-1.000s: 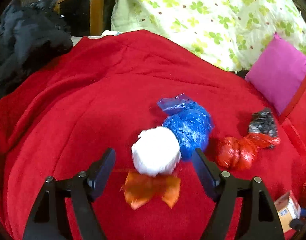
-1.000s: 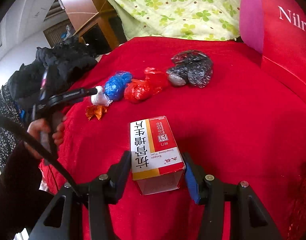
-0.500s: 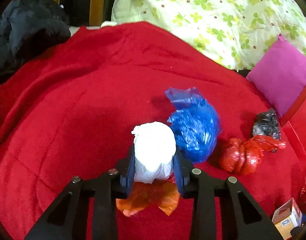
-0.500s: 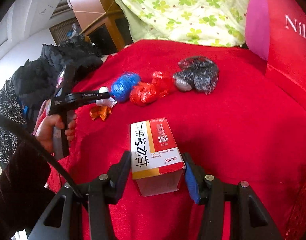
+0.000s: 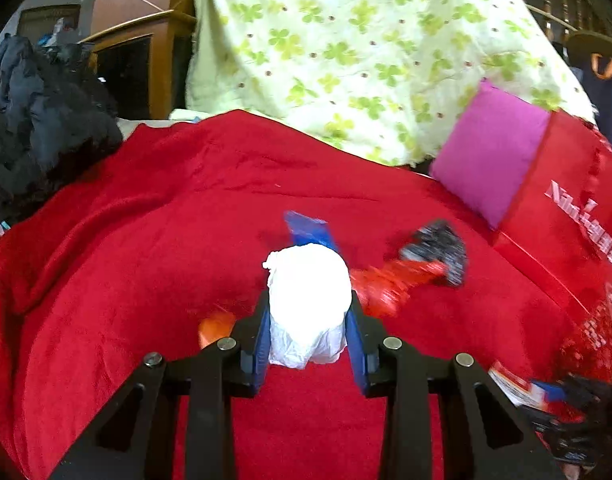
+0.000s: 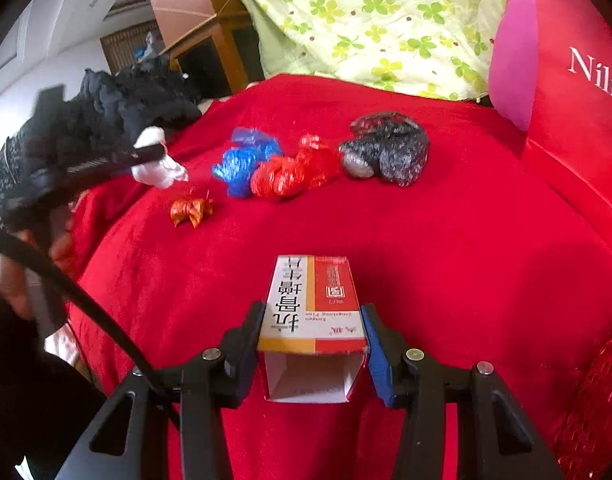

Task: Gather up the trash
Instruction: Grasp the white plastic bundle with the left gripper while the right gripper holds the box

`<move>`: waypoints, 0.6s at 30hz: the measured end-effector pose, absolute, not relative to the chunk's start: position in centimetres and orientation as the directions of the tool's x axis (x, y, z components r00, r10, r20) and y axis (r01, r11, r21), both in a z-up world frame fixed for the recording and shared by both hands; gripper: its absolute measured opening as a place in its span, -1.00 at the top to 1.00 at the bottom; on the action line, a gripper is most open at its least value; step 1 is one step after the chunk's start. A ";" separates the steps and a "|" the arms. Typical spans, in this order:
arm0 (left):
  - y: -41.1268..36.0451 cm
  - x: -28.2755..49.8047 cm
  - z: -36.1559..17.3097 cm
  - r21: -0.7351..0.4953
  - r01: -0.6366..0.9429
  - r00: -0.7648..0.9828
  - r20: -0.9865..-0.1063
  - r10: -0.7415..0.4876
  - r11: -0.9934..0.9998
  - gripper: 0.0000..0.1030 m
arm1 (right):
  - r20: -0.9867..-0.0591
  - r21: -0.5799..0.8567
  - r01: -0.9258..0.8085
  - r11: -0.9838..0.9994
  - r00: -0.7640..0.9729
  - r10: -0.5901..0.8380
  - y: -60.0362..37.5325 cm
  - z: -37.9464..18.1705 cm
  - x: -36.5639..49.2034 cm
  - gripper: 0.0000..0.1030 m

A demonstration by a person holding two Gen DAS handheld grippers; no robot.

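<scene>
Left wrist view first: the left gripper [image 5: 308,326] went from wide open around the crumpled white paper wad [image 5: 308,300] a second ago to clamped on both its sides, and the wad now sits higher against the red fleece blanket [image 5: 126,280], so it looks lifted off. The orange foil wrapper [image 5: 216,326] that was under it stays behind on the blanket, and the red plastic bundle [image 5: 386,284] and black shiny bundle [image 5: 442,250] are past it, a bit blurry.

Right wrist view: the right gripper [image 6: 312,354] has its jaws closing on the red-and-white cardboard medicine box [image 6: 312,312], and both pads look like they're touching its sides. The box hasn't shifted; it lies on the blanket. You can see the wad up in the air in the other tongs, with the blue plastic bundle [image 6: 244,162] still lying there.

So one piece collected, one being grabbed, four left, I'd say.
</scene>
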State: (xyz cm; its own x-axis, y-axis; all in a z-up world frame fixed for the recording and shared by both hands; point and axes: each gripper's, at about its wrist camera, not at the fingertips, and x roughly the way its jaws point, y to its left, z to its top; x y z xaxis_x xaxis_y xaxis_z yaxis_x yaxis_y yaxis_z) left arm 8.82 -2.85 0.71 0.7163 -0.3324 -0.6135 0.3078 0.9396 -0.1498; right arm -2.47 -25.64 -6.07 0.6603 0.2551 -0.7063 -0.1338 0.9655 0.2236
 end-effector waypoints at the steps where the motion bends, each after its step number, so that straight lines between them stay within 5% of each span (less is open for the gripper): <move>1: -3.1 8.2 0.6 -0.152 0.317 0.708 -0.619 -0.340 0.936 0.31 | -0.718 0.222 -0.132 0.966 0.649 0.253 -25.6 -6.3 -2.4 0.01; 18: -8.2 4.0 -1.0 0.155 0.334 0.760 -0.628 -0.169 0.930 0.30 | -0.764 0.214 -0.088 0.973 0.605 0.223 -25.1 -7.8 -1.3 -0.15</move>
State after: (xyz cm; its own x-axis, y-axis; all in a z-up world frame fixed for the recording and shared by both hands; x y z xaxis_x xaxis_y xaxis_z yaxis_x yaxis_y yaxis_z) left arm 3.99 -8.19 -1.03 0.7595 -0.1687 -0.6282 0.3344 0.9296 0.1547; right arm -1.25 -25.12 -7.76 0.6054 0.2228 -0.7641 -0.0879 0.9729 0.2140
